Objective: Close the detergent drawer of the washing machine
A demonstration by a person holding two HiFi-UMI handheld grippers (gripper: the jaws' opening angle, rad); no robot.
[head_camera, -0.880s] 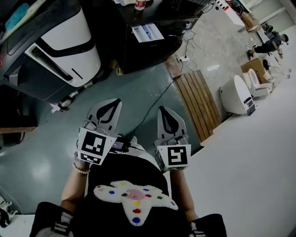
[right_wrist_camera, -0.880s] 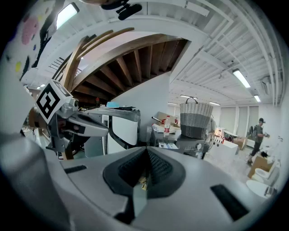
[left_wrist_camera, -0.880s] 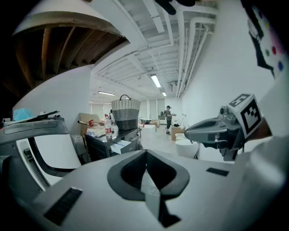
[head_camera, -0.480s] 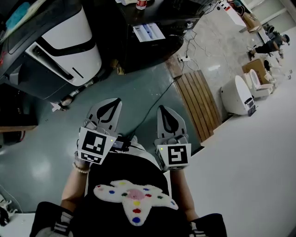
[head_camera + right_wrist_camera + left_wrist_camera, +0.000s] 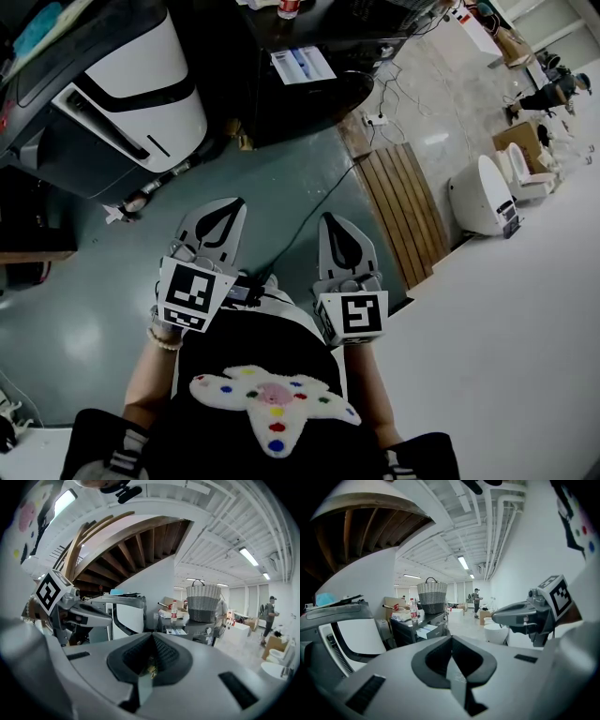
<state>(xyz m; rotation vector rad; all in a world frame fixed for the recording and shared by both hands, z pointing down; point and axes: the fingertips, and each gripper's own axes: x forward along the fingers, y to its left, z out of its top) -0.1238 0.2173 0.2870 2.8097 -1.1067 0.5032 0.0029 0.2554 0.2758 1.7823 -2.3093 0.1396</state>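
Wooden slats [image 5: 403, 211] at right | detergent drawer [image 5: 300, 66] open, well ahead | left gripper [image 5: 230, 208], right gripper [image 5: 333, 223]: jaws closed, empty

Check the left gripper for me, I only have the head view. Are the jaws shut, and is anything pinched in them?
Observer: In the left gripper view, the left gripper has its jaws together with nothing between them.
Operator: Same for the right?
Observer: Yes. In the right gripper view, the right gripper also has its jaws together and holds nothing. It points toward the dark machine, whose white drawer is pulled out.
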